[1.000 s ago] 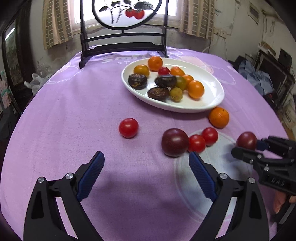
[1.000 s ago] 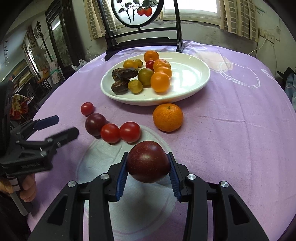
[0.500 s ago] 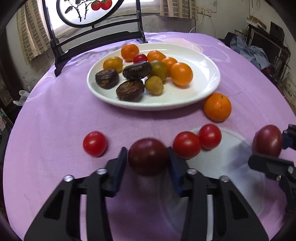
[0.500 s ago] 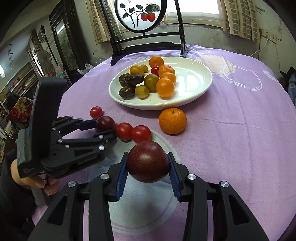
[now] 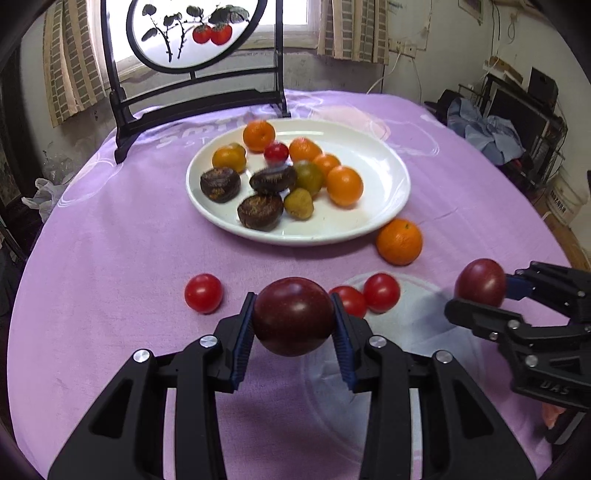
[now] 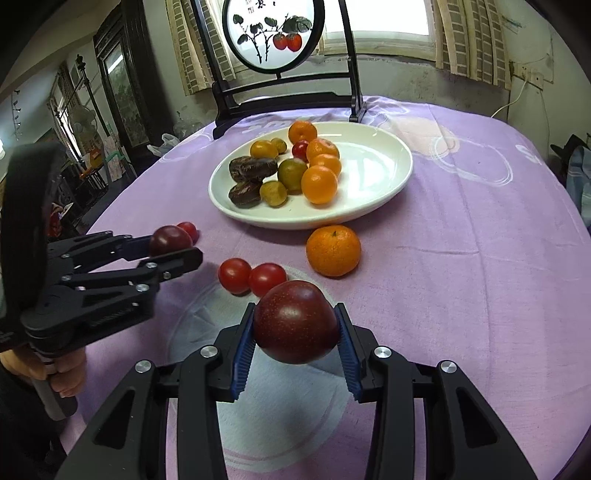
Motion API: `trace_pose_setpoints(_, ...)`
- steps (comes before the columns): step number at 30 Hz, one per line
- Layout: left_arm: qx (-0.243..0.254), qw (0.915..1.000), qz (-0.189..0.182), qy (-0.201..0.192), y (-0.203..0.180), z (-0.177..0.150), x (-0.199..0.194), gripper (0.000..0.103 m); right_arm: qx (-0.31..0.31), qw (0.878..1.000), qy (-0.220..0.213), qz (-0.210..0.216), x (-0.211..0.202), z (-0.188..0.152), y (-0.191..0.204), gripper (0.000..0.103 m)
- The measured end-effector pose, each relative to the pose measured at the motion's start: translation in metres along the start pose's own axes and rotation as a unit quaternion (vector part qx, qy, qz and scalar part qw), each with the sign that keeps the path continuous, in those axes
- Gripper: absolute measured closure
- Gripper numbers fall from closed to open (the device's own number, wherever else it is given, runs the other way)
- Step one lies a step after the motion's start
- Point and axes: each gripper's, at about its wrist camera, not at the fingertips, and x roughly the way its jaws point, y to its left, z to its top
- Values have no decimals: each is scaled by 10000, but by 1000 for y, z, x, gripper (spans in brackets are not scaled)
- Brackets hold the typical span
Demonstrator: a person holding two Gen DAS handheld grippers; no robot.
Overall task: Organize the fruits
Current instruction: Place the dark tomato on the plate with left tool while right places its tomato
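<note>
My left gripper [image 5: 293, 334] is shut on a dark red plum [image 5: 293, 315] and holds it above the purple cloth. My right gripper [image 6: 295, 341] is shut on a second dark red plum [image 6: 295, 326], also held off the table. Each gripper shows in the other's view, the right gripper [image 5: 491, 297] at right, the left gripper [image 6: 173, 245] at left. The white plate [image 5: 384, 170] behind holds several oranges, dark fruits and green fruits. A loose orange [image 5: 399, 242] lies by the plate's near rim. Three red tomatoes [image 5: 203, 293] [image 5: 351, 301] [image 5: 382, 292] lie on the cloth.
A black stand with a round painted panel [image 5: 199, 33] stands at the table's far edge behind the plate. A pale round print [image 6: 280, 387] marks the cloth under my right gripper. The table edge curves away on both sides.
My left gripper closed on the dark plum that lay by the tomatoes and lifted it off the cloth. My right gripper kept its plum and stayed nearly still.
</note>
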Motion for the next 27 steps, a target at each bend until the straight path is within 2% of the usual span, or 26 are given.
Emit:
trace_pose_setpoints(7,-486,9985,-109,-239,15,33,-6,65,-255,9988,-289,-312,-8,31,0,61)
trace_pose_setpoints(14,-893,9957,-93,-215,25,74,23,65,-299,9975,-442,-470,13,71,-9,61)
trace_pose_setpoints(19,-1054,9942,92,-170,31,101,45,65,-175,9979,-307,-549,40,90,-19,61)
trace_pose_setpoints(24,-1284,9916,162,73,36,116,74,64,92,9983,-69,-568,67,99,-35,60)
trace_pose_setpoints(26,-1437,9895,70,147,38,118,82,46,258,9981,-68,-551,73,100,-42,50)
trace_pose_setpoints(27,-1533,9881,81,115,39,117,83,31,317,9981,-98,-519,73,100,-45,39)
